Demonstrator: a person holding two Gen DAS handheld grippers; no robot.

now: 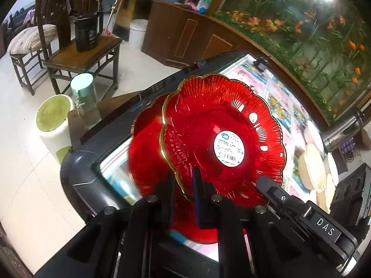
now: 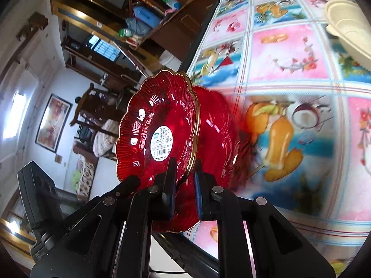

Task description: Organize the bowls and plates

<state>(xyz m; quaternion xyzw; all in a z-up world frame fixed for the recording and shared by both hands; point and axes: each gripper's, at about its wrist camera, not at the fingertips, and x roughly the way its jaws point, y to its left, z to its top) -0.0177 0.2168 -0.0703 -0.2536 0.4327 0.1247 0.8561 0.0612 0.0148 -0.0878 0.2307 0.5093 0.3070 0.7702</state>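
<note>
Left wrist view: left tongs (image 1: pixel 185 185) at lower centre, clenched on the gilt rim of a red scalloped plate (image 1: pixel 222 139), held tilted, labelled underside facing the camera.
Second plate (image 1: pixel 146 153): red, blurred, directly behind the first at centre left; whether touching the first, cannot tell.
Right tongs (image 1: pixel 262 183): entering from lower right, tip at the plate's lower right edge.
Table (image 1: pixel 278 102): fruit-patterned cloth, right of centre behind the plates.
Cream bowls (image 1: pixel 313 169): stacked at right edge on the cloth.
Right wrist view: right tongs (image 2: pixel 184 180) at lower centre, gripping the rim of the labelled red scalloped plate (image 2: pixel 160 129), edge-on tilt, above the table (image 2: pixel 289 53) edge.
Second plate (image 2: pixel 215 134): blurred, just right of and behind the first.
Left tongs (image 2: pixel 129 183): at lower left, meeting the plate's lower left edge.
Cream bowls (image 2: pixel 347 27): upper right of frame.
</note>
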